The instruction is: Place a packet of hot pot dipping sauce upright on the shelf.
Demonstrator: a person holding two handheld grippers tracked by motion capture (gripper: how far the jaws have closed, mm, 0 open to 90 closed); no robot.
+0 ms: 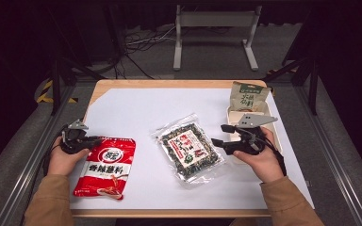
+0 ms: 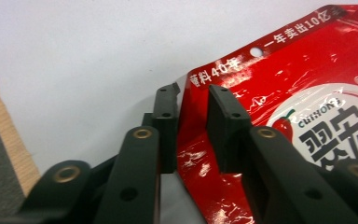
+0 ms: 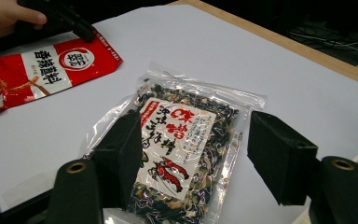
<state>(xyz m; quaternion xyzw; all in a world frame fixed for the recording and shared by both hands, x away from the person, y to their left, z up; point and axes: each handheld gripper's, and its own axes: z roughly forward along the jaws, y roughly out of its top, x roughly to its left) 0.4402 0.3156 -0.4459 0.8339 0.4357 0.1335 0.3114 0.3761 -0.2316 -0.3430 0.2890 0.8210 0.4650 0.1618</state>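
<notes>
Black jaws of the left gripper [image 2: 191, 116] straddle the red bag's [image 2: 284, 116] top corner near the table's left edge, nearly closed, not yet pinching. Next: clamp and lift. Right gripper [image 3: 193, 154] hangs wide open, empty.

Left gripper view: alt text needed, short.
Two black fingers straddle the upper corner of a red packet with white print, a small gap showing on each side. The packet lies on a white sheet, with the wooden table edge at left.
</notes>
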